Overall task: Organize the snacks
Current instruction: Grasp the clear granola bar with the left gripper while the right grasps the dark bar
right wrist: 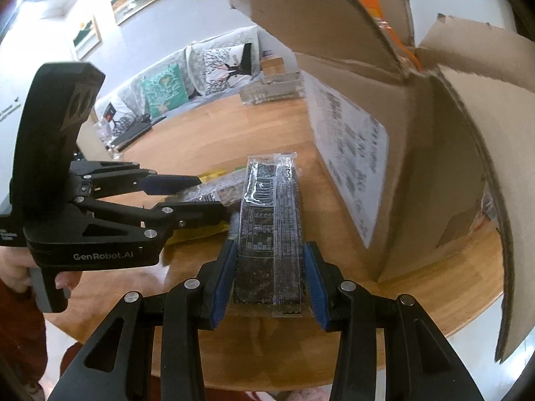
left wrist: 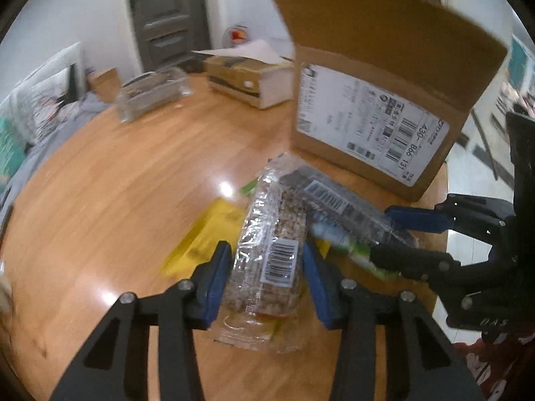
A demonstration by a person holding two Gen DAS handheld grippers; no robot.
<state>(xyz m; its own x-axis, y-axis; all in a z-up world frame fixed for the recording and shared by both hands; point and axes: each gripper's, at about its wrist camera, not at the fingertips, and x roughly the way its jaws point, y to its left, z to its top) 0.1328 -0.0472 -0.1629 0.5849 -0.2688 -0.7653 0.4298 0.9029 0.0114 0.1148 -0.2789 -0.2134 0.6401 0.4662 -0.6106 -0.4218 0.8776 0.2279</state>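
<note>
Open tabletop to my left, cardboard to my right

The wooden table (left wrist: 110, 200) lies bare on my left; ahead, the cardboard box (left wrist: 374, 127) walls off the right, its raised flap (right wrist: 468, 153) close beside my right gripper (right wrist: 267, 267); the snack pile (left wrist: 214, 234) crowds the middle.

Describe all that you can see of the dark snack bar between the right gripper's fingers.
The dark snack bar is long and flat, sealed in clear shiny film with a barcode and fine print. It points away along the right gripper, whose blue pads press its two long edges. Its far end reaches over the wooden table, beside the cardboard box.
</note>
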